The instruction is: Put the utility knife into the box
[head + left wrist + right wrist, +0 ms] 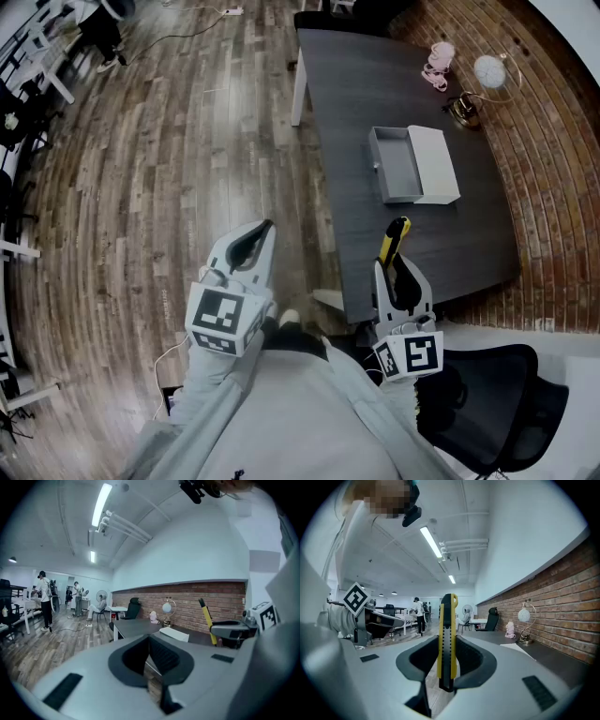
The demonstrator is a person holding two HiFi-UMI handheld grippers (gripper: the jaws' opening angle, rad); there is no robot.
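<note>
A yellow and black utility knife point(394, 238) stands upright between the pads of my right gripper point(395, 260), which is shut on it over the near edge of the dark table point(375, 84). In the right gripper view the knife point(447, 634) rises from the jaws of that gripper point(446, 667). The open white box point(413, 165) lies farther along the table, its grey inside facing up. My left gripper point(259, 238) hangs over the wooden floor left of the table, shut with nothing in it. The left gripper view shows its own jaws point(150, 658) meeting, and also the knife point(206, 620) and the box point(174, 633).
A pink figurine point(439, 64) and a globe lamp point(489, 71) stand at the table's far right, by the brick wall. A black office chair point(502, 412) is close behind my right side. People point(44, 599) and desks are far off across the wooden floor.
</note>
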